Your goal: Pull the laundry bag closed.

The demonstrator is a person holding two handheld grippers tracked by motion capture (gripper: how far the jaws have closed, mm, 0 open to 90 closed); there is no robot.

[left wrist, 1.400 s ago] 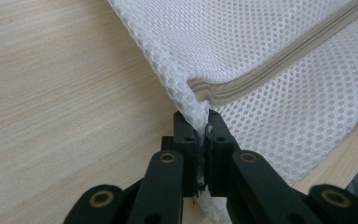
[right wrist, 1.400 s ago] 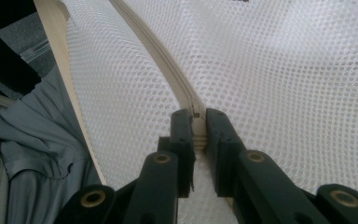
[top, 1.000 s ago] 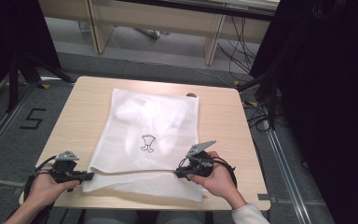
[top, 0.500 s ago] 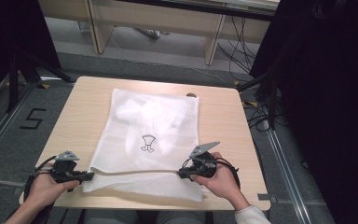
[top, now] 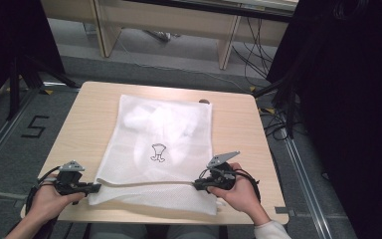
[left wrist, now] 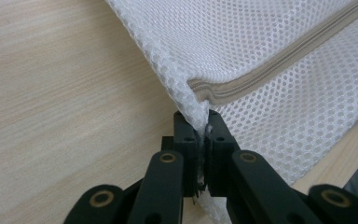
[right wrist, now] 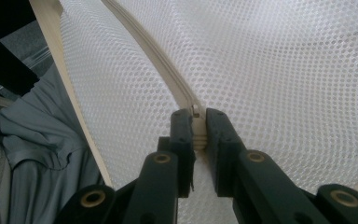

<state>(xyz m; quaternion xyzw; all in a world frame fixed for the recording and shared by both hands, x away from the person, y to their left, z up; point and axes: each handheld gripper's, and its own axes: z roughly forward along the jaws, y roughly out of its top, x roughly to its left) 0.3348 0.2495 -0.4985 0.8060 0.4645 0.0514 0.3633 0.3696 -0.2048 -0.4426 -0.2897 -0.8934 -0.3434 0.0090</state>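
So from the high view my white mesh laundry bag (top: 159, 159) lies flat on the light wooden table (top: 238, 124), reaching from the far side down to the near edge, with white clothing bunched inside toward the far end. My left gripper (top: 95, 187) sits at the bag's near left corner and my right gripper (top: 197, 185) at the near right, with the beige zipper (top: 149, 183) running between them just short of the near edge. That view can't show how the jaws stand, but the gripper views do. In the left gripper view my left gripper (left wrist: 204, 122) has its jaws pinched tight on the mesh right at the end of the zipper (left wrist: 270, 70), with a bit of the fabric squeezed up between the pads and bare table (left wrist: 65, 93) off to one side. In the right gripper view my right gripper (right wrist: 196, 120) is clamped on the zipper (right wrist: 168, 84) itself, with what looks like the small metal slider sitting between the jaw tips, and past the table edge there's some grey fabric (right wrist: 42, 154) that the high view doesn't give me. Going the other way, the high view has a small black outline drawing (top: 157, 152) printed mid-bag, too small for me to say what it is, and a "5" (top: 34, 127) marked on the floor left of the table. No brand text I can read anywhere.
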